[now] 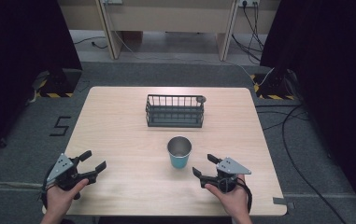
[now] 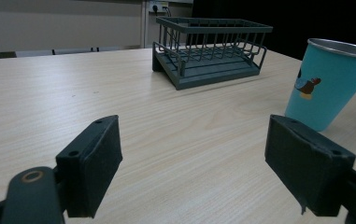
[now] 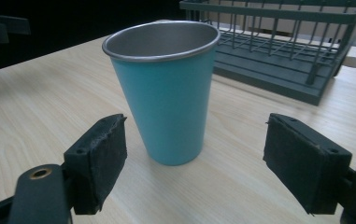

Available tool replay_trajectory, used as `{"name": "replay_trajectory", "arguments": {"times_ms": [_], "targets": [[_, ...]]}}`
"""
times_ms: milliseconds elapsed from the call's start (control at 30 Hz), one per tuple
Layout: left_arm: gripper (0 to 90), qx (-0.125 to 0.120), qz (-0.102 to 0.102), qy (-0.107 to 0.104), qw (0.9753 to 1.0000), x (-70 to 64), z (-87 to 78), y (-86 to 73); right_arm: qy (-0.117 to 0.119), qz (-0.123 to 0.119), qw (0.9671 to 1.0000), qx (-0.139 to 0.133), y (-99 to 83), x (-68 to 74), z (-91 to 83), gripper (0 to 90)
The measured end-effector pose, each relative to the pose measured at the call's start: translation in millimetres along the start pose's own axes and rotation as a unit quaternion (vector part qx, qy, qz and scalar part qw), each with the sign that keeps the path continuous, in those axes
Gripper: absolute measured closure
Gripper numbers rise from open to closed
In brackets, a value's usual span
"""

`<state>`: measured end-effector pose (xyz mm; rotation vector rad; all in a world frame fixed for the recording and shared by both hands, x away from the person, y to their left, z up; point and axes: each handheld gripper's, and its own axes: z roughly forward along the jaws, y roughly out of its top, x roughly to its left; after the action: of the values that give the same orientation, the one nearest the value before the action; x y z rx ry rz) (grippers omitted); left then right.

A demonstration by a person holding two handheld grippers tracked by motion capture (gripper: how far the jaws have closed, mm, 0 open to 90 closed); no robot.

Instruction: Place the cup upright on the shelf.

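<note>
At centre frame of the high view, the desk (image 1: pixel 119 121) carries a wire rack (image 1: pixel 175 110) above and a teal cup (image 1: pixel 179 152) below it, upright, axis vertical. Your right tongs (image 1: pixel 202 165), at lower right, sit just beside the cup, jaws wide apart, holding nothing; the cup lies up-left of them. Your left tongs (image 1: pixel 94 161), lower left, equally wide and empty, sit well apart. Right is nearer.
</note>
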<state>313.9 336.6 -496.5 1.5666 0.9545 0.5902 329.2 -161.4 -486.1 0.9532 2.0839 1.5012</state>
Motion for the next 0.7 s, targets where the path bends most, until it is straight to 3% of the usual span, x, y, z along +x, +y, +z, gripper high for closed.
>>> {"name": "replay_trajectory", "arguments": {"times_ms": [700], "targets": [[18.2,-0.001,0.001,-0.003,1.0,-0.4,0.3,0.2,0.031,-0.016,0.999,0.027,8.6,6.4,54.3,18.8]]}}
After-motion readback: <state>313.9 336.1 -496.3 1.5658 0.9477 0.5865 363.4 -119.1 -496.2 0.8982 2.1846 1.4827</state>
